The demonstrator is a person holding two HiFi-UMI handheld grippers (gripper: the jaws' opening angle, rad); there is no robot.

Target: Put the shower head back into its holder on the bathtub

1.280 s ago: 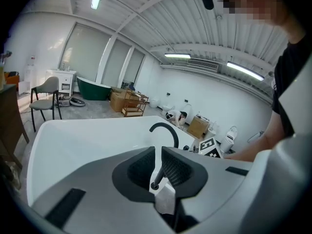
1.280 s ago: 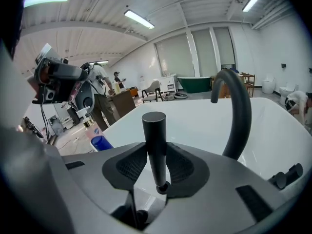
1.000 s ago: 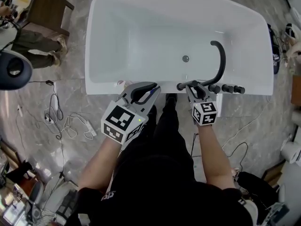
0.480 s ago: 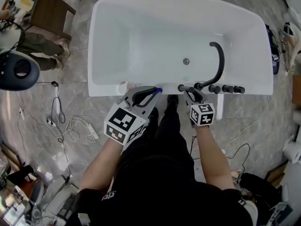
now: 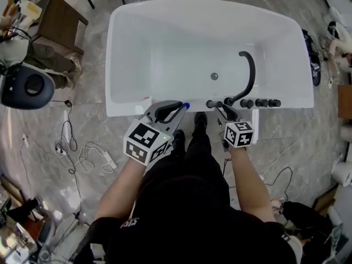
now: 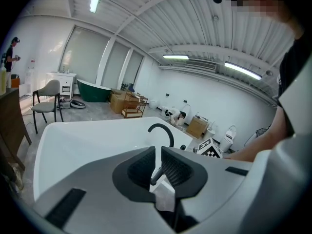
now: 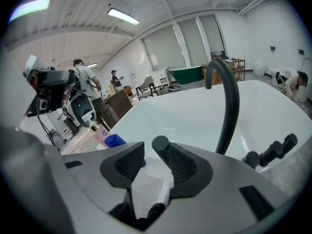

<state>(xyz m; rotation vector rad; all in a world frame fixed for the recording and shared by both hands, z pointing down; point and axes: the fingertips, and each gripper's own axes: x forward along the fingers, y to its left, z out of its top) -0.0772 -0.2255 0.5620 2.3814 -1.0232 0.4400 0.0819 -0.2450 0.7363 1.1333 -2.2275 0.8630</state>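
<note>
The shower head (image 5: 214, 103) lies on the bathtub (image 5: 127, 109) rim beside the faucet (image 5: 251, 73). It looks rigid and slick, probably hose-tugged, so I'd pinch mid-handle. My right hand-held gripper (image 7: 148, 154) has just been opening, with the head's end loose between its jaws. My left hand-held gripper (image 6: 158, 155) is nearly closed.

Grey marbled floor (image 5: 66, 120) on every side. At eleven o'clock in the head view, a brown wooden bench (image 5: 61, 16); at nine, a round black-and-blue object (image 5: 28, 87); at eight, loose white cables (image 5: 82, 147) on the floor; at two, dark shoes (image 5: 312, 59). In the left gripper view, at nine o'clock, a grey chair (image 6: 47, 104), with a green tub (image 6: 93, 92) beyond.
</note>
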